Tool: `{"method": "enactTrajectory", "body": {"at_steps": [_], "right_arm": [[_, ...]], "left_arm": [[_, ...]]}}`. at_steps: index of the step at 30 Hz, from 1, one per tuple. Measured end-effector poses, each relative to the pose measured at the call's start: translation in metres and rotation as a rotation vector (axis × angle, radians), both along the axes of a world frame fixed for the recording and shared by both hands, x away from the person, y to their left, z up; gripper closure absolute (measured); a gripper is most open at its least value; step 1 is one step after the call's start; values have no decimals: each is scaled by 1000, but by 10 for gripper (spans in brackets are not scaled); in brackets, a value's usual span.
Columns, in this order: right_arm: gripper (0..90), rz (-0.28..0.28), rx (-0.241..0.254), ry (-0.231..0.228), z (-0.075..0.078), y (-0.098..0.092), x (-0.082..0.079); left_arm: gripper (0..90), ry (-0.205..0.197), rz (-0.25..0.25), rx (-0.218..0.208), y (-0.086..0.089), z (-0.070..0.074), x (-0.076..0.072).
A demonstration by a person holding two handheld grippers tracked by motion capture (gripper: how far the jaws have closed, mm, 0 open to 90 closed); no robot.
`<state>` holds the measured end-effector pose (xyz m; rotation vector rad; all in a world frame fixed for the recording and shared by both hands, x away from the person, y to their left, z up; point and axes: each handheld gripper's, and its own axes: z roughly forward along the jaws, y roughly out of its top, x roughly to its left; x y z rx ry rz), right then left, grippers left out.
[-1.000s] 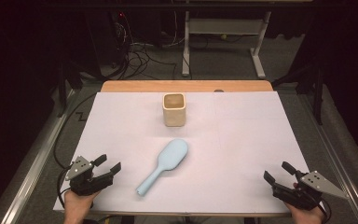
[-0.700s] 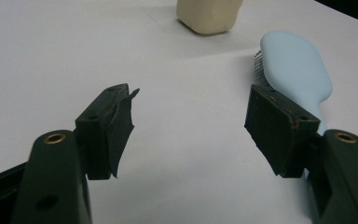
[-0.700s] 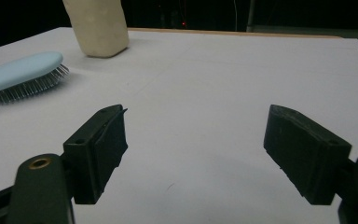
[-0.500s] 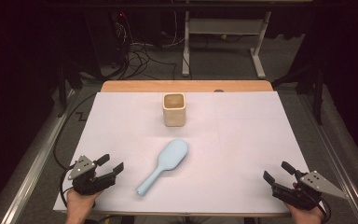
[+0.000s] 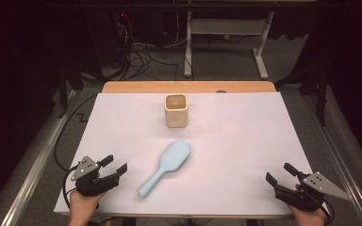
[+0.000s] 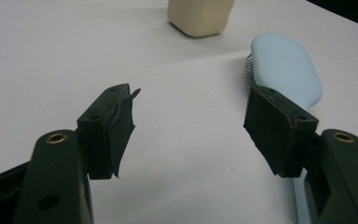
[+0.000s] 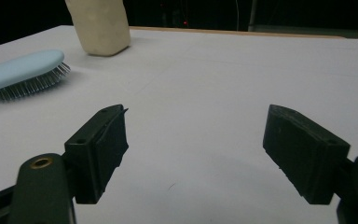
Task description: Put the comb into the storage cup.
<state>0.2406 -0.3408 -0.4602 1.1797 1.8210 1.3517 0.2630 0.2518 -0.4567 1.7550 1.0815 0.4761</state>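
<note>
Fig.: tabletop w/ 2 hand-held grippers, 1 brush, 1 cup.

Count: 1 light-blue hairbrush (image 5: 166, 165), 1 cream square cup (image 5: 176, 110), 2 grippers, 1 white sheet (image 5: 245, 141) over a wooden table (image 5: 136, 87).

Hairbrush: lies bristles-down near the sheet's centre, head toward the cup, handle pointing to the near-left edge. Bristles seen under the head in the right gripper view (image 7: 25, 74); smooth blue back in the left gripper view (image 6: 286, 70). Apart from the cup, which stands upright behind it, toward the far edge.

Left gripper (image 5: 113, 170): held at the near-left corner of the sheet, just beside the brush handle, not touching it. Jaws spread wide, nothing between them. In its own view the brush sits partly behind the right-hand jaw.

Right gripper (image 5: 279, 173): held at the near-right corner, well apart from brush & cup. Jaws wide apart, nothing gripped; bare sheet between them.

Surroundings: grey floor beyond the table w/ a tangle of cables (image 5: 143, 52) and a white desk frame (image 5: 226, 33); metal rails along both table sides. Nothing lies between either gripper & the brush.

Writing/labels: none legible on brush, cup or grippers.
</note>
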Motion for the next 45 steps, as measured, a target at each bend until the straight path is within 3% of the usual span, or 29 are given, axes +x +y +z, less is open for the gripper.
{"method": "enactTrajectory", "body": {"at_steps": [28, 45], "right_arm": [[218, 11, 1, 0, 0, 2, 1], [218, 16, 13, 7, 0, 3, 1]], "left_arm": [[334, -2, -62, -12, -19, 4, 1], [338, -23, -89, -11, -33, 7, 1]]}}
